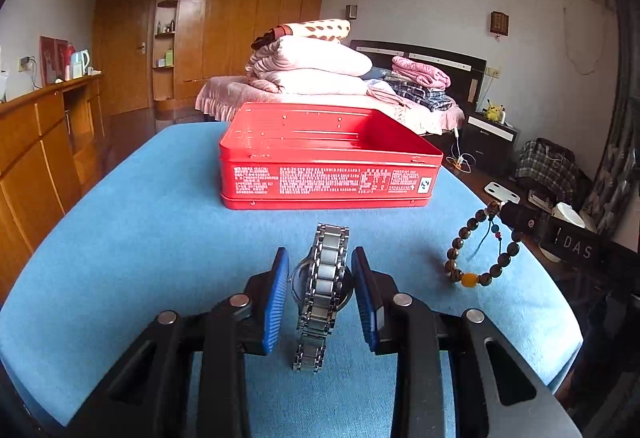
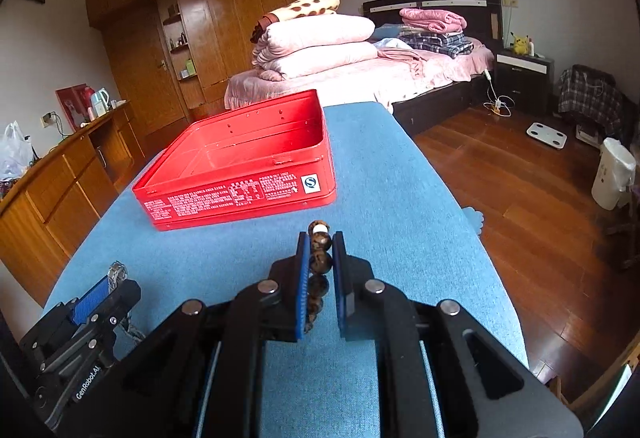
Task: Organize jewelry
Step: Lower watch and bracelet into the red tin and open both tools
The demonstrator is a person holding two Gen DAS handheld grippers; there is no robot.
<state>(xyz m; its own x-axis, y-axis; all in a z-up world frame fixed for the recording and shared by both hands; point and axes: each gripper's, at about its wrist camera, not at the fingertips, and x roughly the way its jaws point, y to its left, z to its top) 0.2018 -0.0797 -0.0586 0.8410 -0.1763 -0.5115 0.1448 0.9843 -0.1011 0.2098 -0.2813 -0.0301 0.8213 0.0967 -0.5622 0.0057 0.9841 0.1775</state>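
A silver metal watch (image 1: 322, 286) stands on edge between the blue pads of my left gripper (image 1: 321, 278), which is closed on its case, just above the blue cloth. My right gripper (image 2: 321, 270) is shut on a brown bead bracelet (image 2: 319, 266); in the left wrist view the bracelet (image 1: 482, 250) hangs from that gripper above the cloth, with an orange bead at the bottom. An open, empty red tin box (image 1: 328, 154) sits ahead on the table (image 1: 140, 218); it also shows in the right wrist view (image 2: 240, 166), ahead and to the left.
The table's right edge (image 2: 460, 198) drops to a wooden floor. A wooden cabinet (image 1: 36, 142) stands to the left. A bed with folded bedding (image 1: 320, 70) lies behind the table. My left gripper (image 2: 105, 288) shows low left in the right wrist view.
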